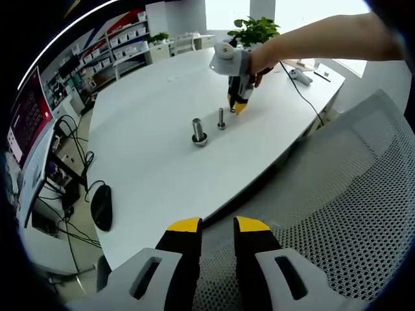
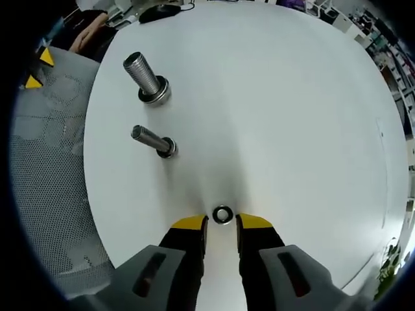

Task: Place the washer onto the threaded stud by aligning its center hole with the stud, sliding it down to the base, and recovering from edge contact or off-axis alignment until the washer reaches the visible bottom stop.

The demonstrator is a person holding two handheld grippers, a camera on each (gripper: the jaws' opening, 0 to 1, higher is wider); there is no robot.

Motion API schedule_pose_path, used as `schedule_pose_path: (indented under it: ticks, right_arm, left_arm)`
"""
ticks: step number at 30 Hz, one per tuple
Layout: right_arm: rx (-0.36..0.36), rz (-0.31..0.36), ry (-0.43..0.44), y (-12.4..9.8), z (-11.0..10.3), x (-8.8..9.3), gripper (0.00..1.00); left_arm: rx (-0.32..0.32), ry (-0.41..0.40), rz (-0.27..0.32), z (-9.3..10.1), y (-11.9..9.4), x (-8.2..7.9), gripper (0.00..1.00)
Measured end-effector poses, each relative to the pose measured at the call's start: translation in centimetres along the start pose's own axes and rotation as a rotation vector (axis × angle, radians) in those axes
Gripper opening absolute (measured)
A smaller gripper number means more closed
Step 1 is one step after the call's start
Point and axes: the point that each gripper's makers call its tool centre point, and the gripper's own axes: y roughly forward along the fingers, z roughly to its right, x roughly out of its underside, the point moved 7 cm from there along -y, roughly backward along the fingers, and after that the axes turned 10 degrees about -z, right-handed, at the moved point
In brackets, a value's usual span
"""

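Two threaded studs stand upright on the white table (image 1: 155, 168): a thick stud (image 1: 198, 131) (image 2: 148, 78) with a ring at its base, and a thinner stud (image 1: 221, 118) (image 2: 152, 140). A small metal washer (image 2: 222, 214) lies flat on the table just ahead of my right gripper (image 2: 222, 223), level with the gap between its open tips and touching neither. In the left gripper view the right gripper (image 1: 238, 107) points down at the table beyond the thin stud, held by a hand. My left gripper (image 1: 218, 225) is open and empty above a mesh chair.
A grey mesh chair (image 1: 343, 194) (image 2: 45, 168) stands against the table's near edge. A black mouse (image 1: 101, 207) lies near the table's left edge. A cable (image 1: 305, 97) and small devices lie at the far end by a plant (image 1: 254, 29). Shelves line the far wall.
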Motion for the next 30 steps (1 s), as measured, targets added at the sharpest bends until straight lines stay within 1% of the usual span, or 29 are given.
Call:
schedule_pose_path:
  ticks: [3, 7, 11, 16, 24, 30]
  right_arm:
    - [0.002, 0.004, -0.003, -0.13, -0.23, -0.02, 0.21]
    - [0.007, -0.001, -0.008, 0.16, 0.11, -0.23, 0.20]
    - [0.013, -0.009, -0.014, -0.07, -0.28, -0.16, 0.20]
    - [0.034, -0.010, -0.066, 0.06, -0.52, -0.33, 0.19]
    - [0.039, -0.020, -0.062, -0.13, -0.78, -0.40, 0.16]
    - [0.035, -0.015, -0.054, -0.18, -0.73, -0.32, 0.15]
  left_arm:
    - [0.000, 0.000, 0.000, 0.00, 0.01, 0.02, 0.17]
    - [0.000, -0.001, 0.000, -0.04, 0.03, 0.03, 0.17]
    - [0.000, 0.000, 0.000, -0.03, 0.01, 0.03, 0.17]
    - [0.000, 0.006, 0.004, -0.02, 0.01, 0.02, 0.17]
    - [-0.001, 0.001, 0.001, -0.03, 0.02, 0.04, 0.18]
    - [-0.001, 0.001, 0.000, 0.00, 0.03, 0.01, 0.18]
